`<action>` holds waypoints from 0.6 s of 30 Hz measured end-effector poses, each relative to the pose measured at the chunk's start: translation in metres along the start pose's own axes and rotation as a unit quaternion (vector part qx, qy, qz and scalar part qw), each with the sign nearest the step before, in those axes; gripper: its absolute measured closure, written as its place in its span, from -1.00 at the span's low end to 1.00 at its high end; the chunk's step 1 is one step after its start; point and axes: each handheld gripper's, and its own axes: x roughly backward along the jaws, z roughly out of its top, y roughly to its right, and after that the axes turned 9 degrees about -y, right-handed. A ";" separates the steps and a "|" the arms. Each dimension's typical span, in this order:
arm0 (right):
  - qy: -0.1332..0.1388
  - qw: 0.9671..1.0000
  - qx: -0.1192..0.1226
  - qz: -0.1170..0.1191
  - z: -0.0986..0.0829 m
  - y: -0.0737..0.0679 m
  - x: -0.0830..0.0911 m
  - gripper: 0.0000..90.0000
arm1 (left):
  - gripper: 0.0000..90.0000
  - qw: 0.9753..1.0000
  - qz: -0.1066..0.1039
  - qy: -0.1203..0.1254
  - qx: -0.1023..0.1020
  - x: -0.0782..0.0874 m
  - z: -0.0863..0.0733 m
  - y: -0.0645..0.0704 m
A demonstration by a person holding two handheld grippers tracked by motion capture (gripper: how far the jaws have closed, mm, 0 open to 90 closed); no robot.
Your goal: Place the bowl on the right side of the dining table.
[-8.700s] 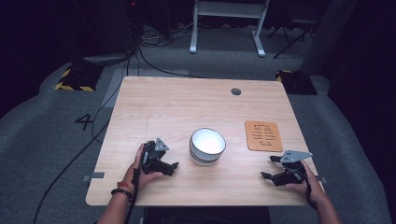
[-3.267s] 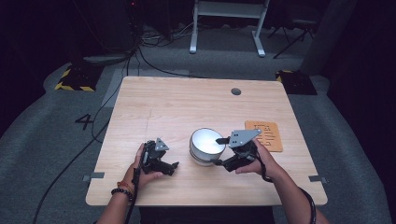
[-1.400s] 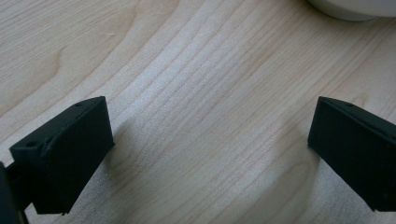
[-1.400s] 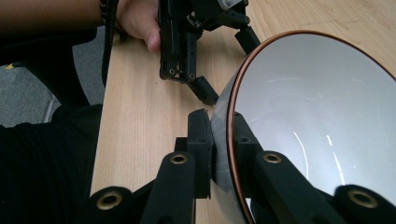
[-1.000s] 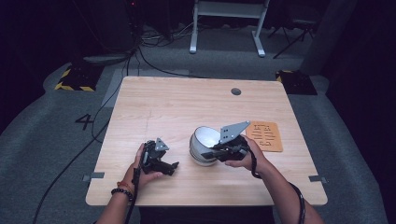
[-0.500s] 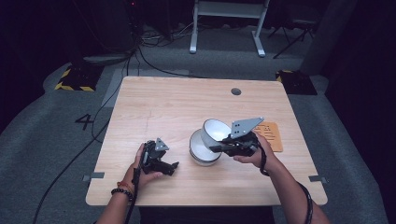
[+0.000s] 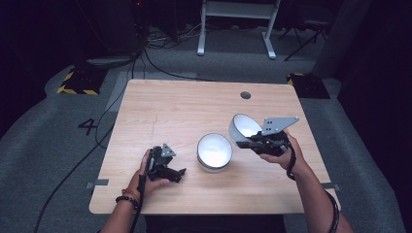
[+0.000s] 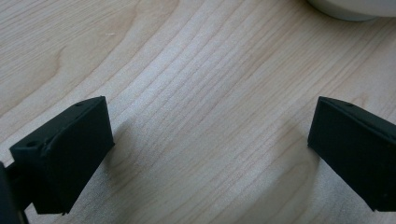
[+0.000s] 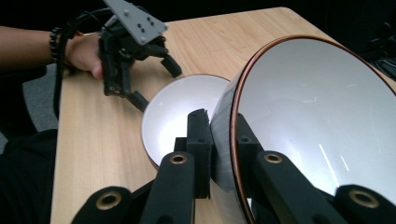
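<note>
Right hand-held gripper (image 9: 219, 140) pinches the rim of a tilted bowl (image 7: 243, 127) above the desk (image 7: 184, 104), near its right edge; left hand-held gripper (image 7: 180, 173) rests wide open by a second bowl (image 7: 214, 151).
</note>
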 end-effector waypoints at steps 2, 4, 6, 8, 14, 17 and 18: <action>0.000 1.000 -0.005 -0.009 -0.005 0.003 0.004 0.83 | -1.00 1.000 0.000 0.000 0.000 0.000 0.000 0.000; -0.003 1.000 -0.010 -0.020 -0.010 0.007 0.008 0.83 | -1.00 1.000 0.000 0.000 0.000 0.000 0.000 0.000; -0.006 0.999 -0.016 -0.028 -0.015 0.010 0.011 0.83 | -1.00 1.000 0.000 0.000 0.000 0.000 0.000 0.000; -0.008 0.999 -0.022 -0.039 -0.022 0.015 0.016 0.83 | -1.00 1.000 0.000 0.000 0.000 0.000 0.000 0.000; -0.014 0.997 -0.035 -0.061 -0.034 0.024 0.024 0.83 | -1.00 1.000 0.000 0.000 0.000 0.000 0.000 0.000; -0.016 0.996 -0.046 -0.071 -0.040 0.029 0.028 0.83 | -1.00 1.000 0.000 0.000 0.000 0.000 0.000 0.000; -0.021 0.996 -0.045 -0.077 -0.042 0.030 0.029 0.83 | -1.00 1.000 0.000 0.000 0.000 0.000 0.000 0.000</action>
